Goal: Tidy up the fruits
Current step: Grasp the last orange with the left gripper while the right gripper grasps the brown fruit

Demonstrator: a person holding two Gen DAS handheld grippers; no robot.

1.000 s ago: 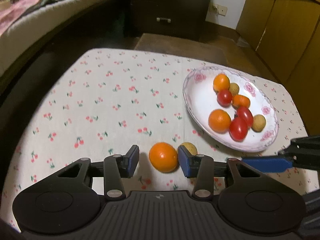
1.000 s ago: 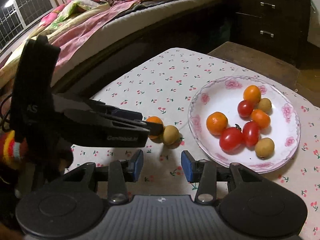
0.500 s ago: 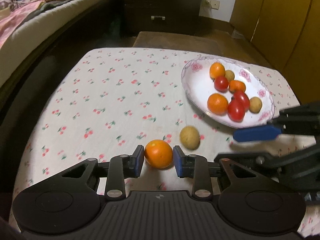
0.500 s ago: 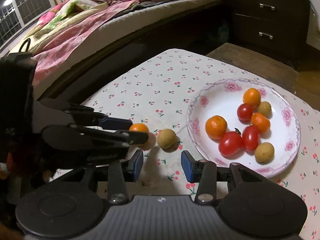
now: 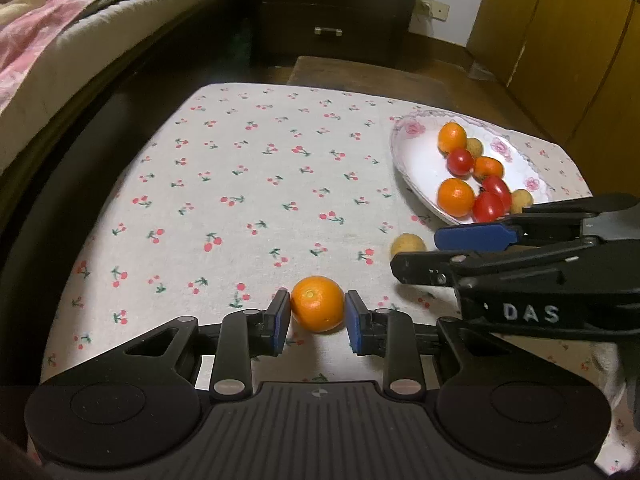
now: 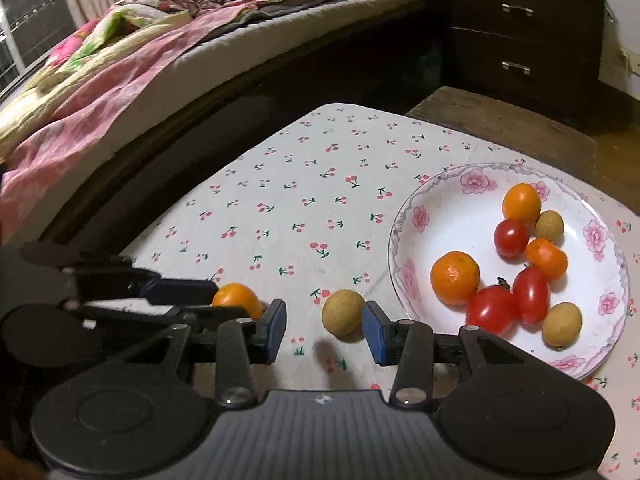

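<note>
A small orange (image 5: 317,303) sits between the blue pads of my left gripper (image 5: 316,322), which is shut on it just over the cherry-print cloth. Right of it lies a tan longan (image 6: 343,312). It is in the gap of my right gripper (image 6: 325,330), which is open, with room left of the fruit. In the left wrist view the right gripper's fingers (image 5: 472,237) reach in from the right around the longan (image 5: 408,245). A floral white plate (image 6: 448,216) at the right holds several oranges, tomatoes and longans.
The table (image 5: 248,184) is small, with dark drops at its left and far edges. A bed (image 6: 120,80) with pink bedding runs along the left. A dark dresser (image 5: 332,8) and a wooden step stand beyond the far edge.
My left gripper's pads have closed onto the orange. The right gripper has come forward and down until the longan lies between its fingers. Both views have shifted across the table.
</note>
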